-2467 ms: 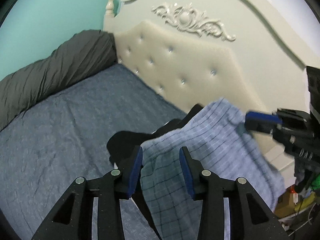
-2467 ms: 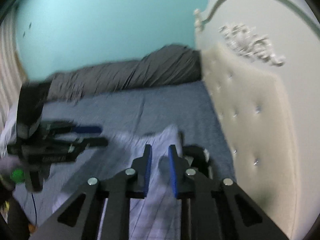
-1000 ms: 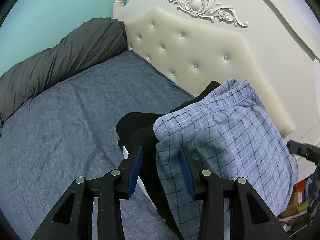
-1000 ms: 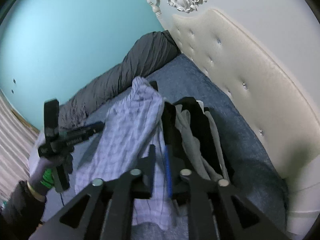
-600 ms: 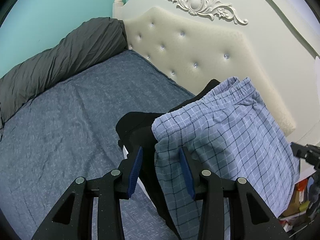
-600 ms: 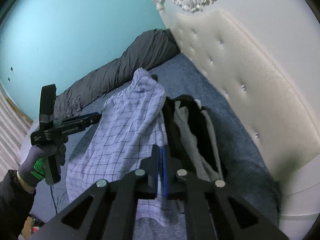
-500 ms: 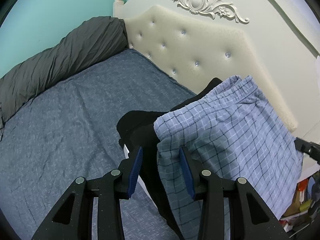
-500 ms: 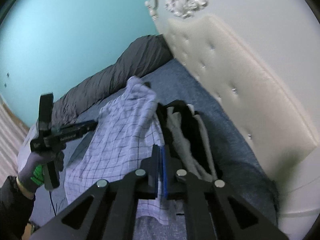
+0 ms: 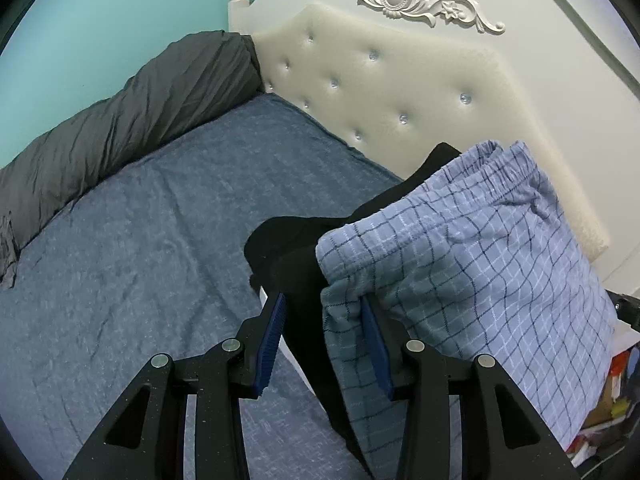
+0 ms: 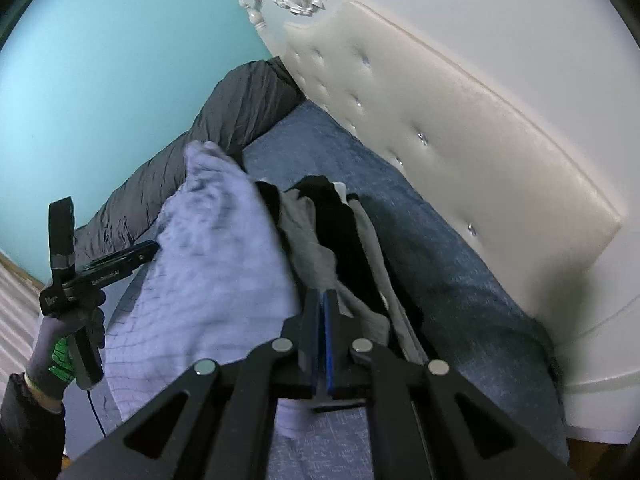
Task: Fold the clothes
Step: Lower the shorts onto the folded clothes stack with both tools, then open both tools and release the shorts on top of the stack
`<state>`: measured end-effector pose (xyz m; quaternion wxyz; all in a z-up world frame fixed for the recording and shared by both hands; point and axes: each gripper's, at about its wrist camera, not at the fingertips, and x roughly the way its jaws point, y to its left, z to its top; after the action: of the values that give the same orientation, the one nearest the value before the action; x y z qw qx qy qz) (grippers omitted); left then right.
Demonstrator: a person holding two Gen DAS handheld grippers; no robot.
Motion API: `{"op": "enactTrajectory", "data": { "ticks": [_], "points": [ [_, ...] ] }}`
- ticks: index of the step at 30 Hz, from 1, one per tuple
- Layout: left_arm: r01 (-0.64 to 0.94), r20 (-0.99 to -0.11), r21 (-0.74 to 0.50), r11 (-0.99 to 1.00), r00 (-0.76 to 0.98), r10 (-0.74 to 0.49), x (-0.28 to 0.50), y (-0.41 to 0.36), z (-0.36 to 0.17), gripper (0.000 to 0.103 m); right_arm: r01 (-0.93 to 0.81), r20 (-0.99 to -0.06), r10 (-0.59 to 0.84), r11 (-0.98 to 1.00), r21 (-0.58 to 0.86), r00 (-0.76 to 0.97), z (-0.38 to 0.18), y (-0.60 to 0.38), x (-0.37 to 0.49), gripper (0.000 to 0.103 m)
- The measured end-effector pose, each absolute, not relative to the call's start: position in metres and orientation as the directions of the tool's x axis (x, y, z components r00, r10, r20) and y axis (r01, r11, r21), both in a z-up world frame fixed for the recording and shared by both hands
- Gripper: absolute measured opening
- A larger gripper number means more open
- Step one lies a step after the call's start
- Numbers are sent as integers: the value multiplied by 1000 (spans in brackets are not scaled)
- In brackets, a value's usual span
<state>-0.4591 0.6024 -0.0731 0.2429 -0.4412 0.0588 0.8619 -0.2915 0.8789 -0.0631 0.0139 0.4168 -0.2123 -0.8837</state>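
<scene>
Left wrist view: the left tool point(image 9: 322, 320) gapes wide, gripping nothing, its right finger tucked under the checked blue shorts point(image 9: 460, 264). They're draped over dark clothes point(image 9: 288, 248) on the blue bed point(image 9: 140, 240), beside the tufted headboard point(image 9: 400, 92).

Right wrist view: the right tool point(image 10: 323, 302) is pinched tight at the clothes pile point(image 10: 340, 232); whether it holds fabric, can't tell. A gloved hand point(image 10: 60, 344) grips the other tool.

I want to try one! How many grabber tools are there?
2. The left gripper is open around the edge of the checked pants; the right gripper is shut, beside the clothes pile.
</scene>
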Motion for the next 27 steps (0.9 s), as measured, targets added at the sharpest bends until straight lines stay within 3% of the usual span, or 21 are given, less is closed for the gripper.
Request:
{"op": "enactTrajectory", "data": {
  "ticks": [5,10,18,27],
  "points": [
    [-474,-763,-139,-870,-508,399,-458,597,-65,44,-125,-679,-151,-933,339,-719,-43,878,-283,3],
    [-472,-753,-140,-870,-520,404,-459,598,-60,44,47,-609,-199,-966,255,-768,-4,837,-306,3],
    [-484,-753,-131,-865,-520,405,-461,597,-69,44,170,-675,-208,-978,123,-708,3,781,-388,2],
    [-519,-735,-135,-844,-519,437,-454,593,-72,44,65,-766,-105,-994,83,-634,-29,786,-445,2]
  ]
}}
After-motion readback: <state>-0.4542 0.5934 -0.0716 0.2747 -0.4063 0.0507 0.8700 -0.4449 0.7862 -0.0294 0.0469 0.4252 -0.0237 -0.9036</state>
